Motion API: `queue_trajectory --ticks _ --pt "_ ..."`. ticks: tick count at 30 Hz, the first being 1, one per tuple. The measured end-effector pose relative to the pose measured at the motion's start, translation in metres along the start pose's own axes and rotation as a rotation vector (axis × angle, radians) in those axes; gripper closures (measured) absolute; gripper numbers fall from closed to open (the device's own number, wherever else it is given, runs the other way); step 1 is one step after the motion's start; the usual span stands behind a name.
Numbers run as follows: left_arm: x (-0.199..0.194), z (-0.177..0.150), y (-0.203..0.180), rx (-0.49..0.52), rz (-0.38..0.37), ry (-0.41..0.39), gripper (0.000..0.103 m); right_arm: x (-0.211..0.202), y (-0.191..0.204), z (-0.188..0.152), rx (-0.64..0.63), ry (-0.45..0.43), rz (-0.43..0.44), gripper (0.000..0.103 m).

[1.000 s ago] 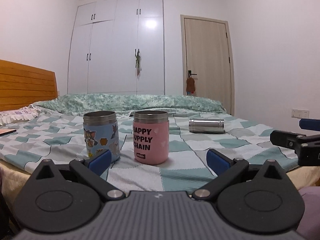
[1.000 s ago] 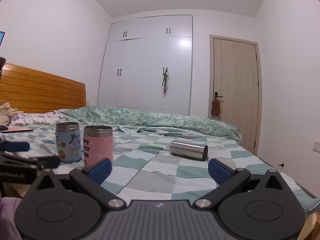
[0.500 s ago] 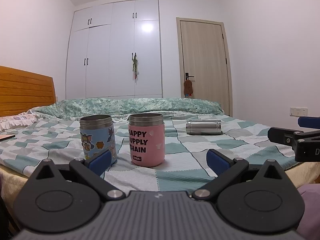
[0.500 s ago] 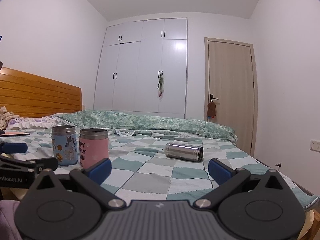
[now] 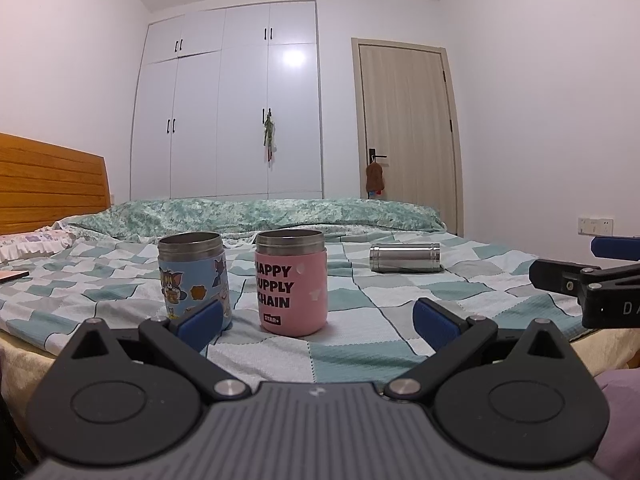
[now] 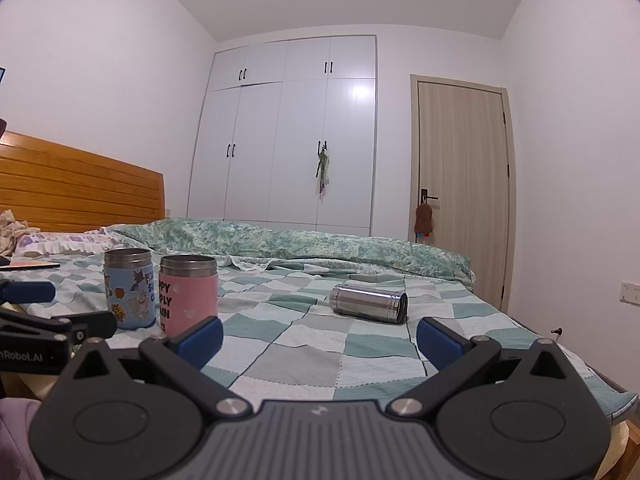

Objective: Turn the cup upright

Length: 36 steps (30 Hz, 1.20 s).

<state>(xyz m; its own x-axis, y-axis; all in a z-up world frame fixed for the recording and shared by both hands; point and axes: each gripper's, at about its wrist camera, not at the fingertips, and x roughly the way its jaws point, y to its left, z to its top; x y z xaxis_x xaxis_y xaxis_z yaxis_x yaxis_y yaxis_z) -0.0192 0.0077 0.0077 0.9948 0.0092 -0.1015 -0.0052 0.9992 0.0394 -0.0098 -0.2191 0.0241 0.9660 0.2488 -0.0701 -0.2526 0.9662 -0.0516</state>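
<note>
A bare steel cup [image 6: 369, 304] lies on its side on the checked bedspread, also in the left wrist view [image 5: 405, 257]. A pink cup [image 5: 291, 282] and a blue cartoon cup [image 5: 193, 276] stand upright to its left; both also show in the right wrist view, pink [image 6: 188, 294] and blue [image 6: 129, 288]. My left gripper [image 5: 316, 320] is open and empty, at the bed's near edge in front of the pink cup. My right gripper [image 6: 318, 334] is open and empty, short of the steel cup.
The bed [image 6: 296, 360] has a rumpled green quilt [image 6: 288, 244] along its far side and a wooden headboard [image 6: 80, 196] at left. A phone or book [image 6: 32, 266] lies near the pillow. White wardrobe and a door stand behind.
Both grippers have tilted upward and dropped a little lower relative to the bed. The cups have not moved. Both grippers stay open.
</note>
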Motion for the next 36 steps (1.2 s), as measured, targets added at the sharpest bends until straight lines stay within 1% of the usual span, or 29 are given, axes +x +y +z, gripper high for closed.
queue_trajectory --ticks 36 --pt "-0.0024 0.0002 -0.0037 -0.003 -0.003 -0.018 0.0 0.0002 0.0004 -0.0001 -0.002 0.0 0.0 0.0"
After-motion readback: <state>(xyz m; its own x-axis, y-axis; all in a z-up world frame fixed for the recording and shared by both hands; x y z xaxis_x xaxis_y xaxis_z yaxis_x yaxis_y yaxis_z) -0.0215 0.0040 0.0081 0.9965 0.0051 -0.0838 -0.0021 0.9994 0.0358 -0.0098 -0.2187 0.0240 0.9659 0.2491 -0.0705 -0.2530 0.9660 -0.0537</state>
